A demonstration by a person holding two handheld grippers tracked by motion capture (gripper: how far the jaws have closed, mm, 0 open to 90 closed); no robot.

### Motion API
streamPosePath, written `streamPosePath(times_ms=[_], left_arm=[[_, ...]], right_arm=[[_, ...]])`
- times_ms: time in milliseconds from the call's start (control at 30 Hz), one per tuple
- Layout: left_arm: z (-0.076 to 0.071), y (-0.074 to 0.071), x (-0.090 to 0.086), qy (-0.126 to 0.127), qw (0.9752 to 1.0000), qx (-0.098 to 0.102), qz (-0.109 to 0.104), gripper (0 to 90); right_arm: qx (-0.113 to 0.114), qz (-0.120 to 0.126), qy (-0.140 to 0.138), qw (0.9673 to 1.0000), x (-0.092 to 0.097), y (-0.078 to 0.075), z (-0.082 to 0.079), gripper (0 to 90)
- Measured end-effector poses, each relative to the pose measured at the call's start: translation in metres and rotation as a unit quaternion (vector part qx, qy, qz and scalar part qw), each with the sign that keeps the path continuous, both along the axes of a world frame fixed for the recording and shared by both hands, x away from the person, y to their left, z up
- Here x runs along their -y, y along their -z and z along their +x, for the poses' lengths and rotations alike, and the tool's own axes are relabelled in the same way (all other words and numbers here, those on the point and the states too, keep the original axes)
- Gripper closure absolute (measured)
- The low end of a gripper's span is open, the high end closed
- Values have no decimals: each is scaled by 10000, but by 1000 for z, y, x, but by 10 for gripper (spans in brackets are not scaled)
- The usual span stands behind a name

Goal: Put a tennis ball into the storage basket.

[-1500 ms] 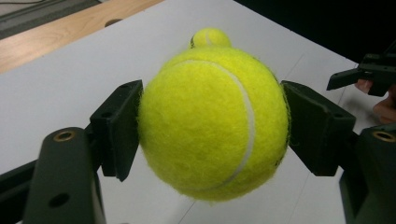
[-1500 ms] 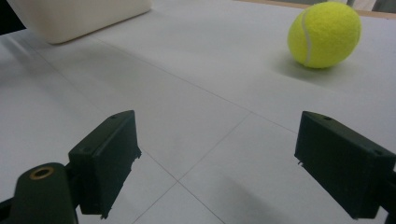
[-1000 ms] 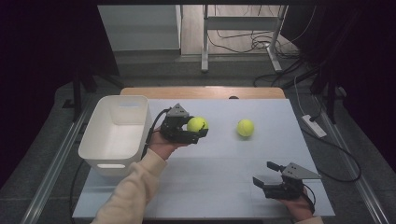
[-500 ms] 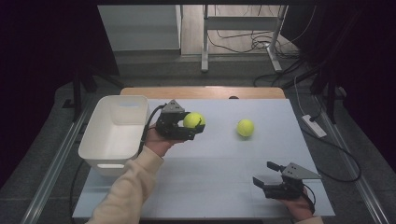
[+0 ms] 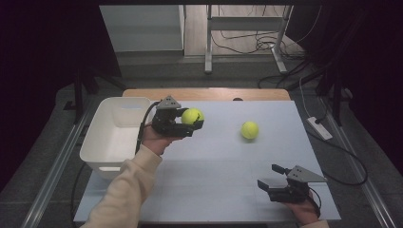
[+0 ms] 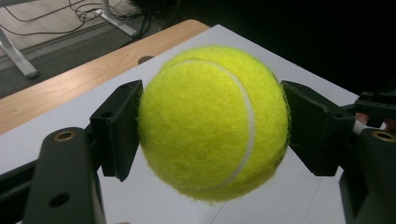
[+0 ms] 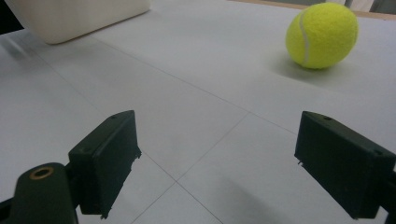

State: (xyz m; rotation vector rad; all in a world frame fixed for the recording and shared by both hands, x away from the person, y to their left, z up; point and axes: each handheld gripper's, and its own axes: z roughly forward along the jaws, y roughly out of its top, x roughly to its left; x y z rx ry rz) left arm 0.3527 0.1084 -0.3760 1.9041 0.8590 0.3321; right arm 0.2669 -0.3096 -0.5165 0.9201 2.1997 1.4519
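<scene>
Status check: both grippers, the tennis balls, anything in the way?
Left gripper shut on held ball. Right gripper open, low. Second ball on table. White bin beside left hand.

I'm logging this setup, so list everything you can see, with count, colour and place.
Tennis balls: 2, yellow-green; one clamped in the left gripper, one resting on the table right of centre.
Bin: 1, white, left edge of the table.
Table: 1, pale grey top, wooden far edge.
Power strip: 1, white, floor to the right.
Left gripper: 1, black, held beside the bin.
Right gripper: 1, black, open, near right corner.
</scene>
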Motion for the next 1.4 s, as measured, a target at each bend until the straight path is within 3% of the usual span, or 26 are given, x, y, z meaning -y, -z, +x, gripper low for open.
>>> streamPosePath(times_ms=[433, 1400], left_arm=[[2, -7, -14, -169, 9998, 37, -86, 269], [9, -11, -49, -710, 9974, 66, 114, 269]], right_arm=[[-4, -22, 2, 10000, 0, 0, 0, 137], [59, -40, -31, 10000, -1, -1, -1, 139]])
